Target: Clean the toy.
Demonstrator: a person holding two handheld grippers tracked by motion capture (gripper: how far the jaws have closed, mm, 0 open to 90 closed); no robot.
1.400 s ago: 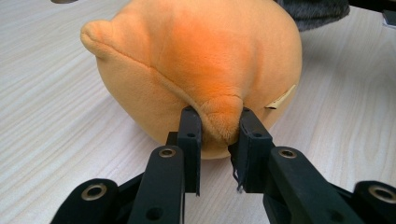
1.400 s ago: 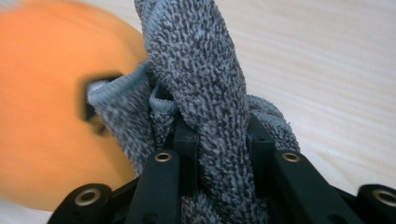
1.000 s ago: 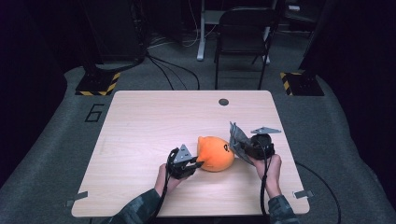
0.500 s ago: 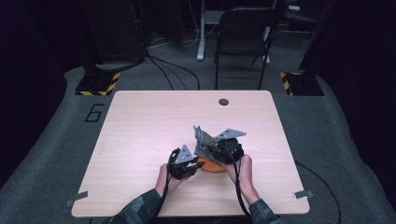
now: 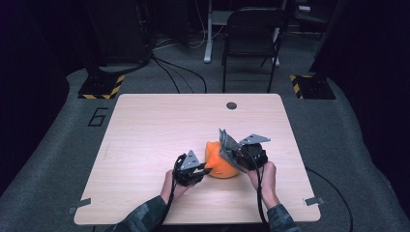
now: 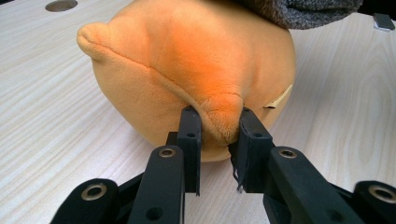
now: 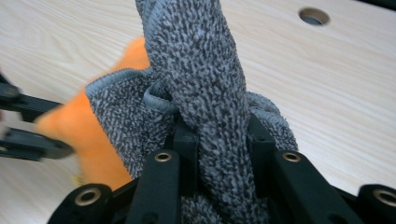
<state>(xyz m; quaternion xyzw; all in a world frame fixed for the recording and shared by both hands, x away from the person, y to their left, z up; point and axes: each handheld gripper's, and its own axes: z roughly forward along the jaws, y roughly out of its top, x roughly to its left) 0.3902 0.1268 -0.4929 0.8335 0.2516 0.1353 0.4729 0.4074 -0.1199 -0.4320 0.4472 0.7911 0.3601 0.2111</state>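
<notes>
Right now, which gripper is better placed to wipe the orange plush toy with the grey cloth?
Right gripper: it is shut on the grey cloth, which lies on the orange plush toy. The left gripper pinches the toy.

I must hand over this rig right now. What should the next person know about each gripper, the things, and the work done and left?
Left gripper: shut on a fold of the orange plush toy, holding it on the table.
Right gripper: shut on the grey cloth, which lies against the toy's top.
Done: both things are gripped and brought together.
Left, probably: wiping or covering the toy with the cloth; keep the left grip firm.
</notes>
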